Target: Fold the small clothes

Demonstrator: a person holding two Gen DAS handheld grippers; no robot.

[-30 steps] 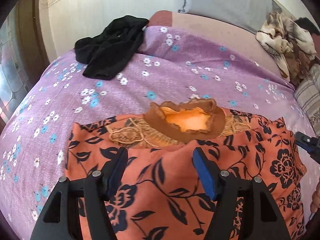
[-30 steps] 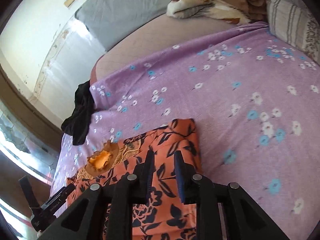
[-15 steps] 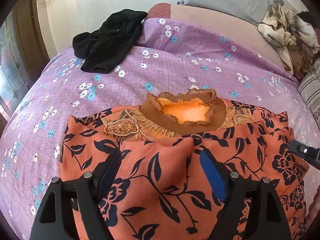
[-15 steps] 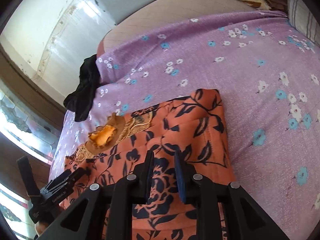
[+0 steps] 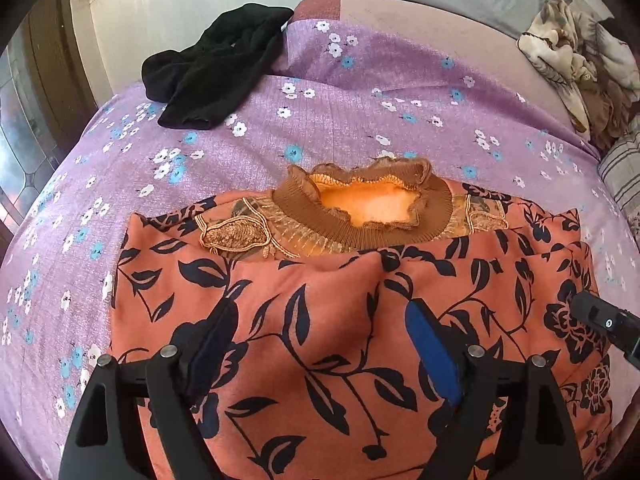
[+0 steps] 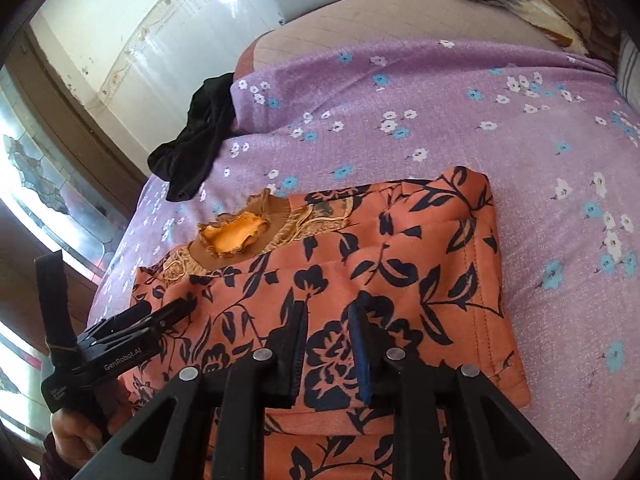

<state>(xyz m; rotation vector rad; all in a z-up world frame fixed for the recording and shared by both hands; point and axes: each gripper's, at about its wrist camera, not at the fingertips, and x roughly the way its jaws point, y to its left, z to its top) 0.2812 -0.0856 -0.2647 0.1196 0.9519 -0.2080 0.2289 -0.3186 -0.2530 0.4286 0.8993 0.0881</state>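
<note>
An orange top [image 5: 312, 280] with a dark flower print lies on the purple flowered bedsheet [image 5: 360, 100]. Its brown ribbed collar [image 5: 364, 208] points away from me, and its right side is folded in. My left gripper [image 5: 322, 344] hovers low over the top's middle. Its jaws are opening wide, and a soft ridge of cloth lies between them untouched. My right gripper [image 6: 328, 340] hangs over the top's [image 6: 420, 248] right half. Its jaws stand a narrow gap apart with flat cloth showing through, nothing pinched. Each gripper appears in the other's view: left gripper [image 6: 176, 312], right gripper [image 5: 592, 316].
A black garment [image 5: 216, 68] lies crumpled at the bed's far left corner. A brown and cream blanket [image 5: 572, 68] is heaped at the far right beside a striped pillow [image 5: 624, 168]. A wall and a window [image 6: 32, 184] close in the left side. A hand [image 6: 72, 436] holds the left gripper.
The left jaws have spread wider and let the cloth ridge go slack. The right gripper has slid left from the top's right edge onto its right half and has rolled a little.
</note>
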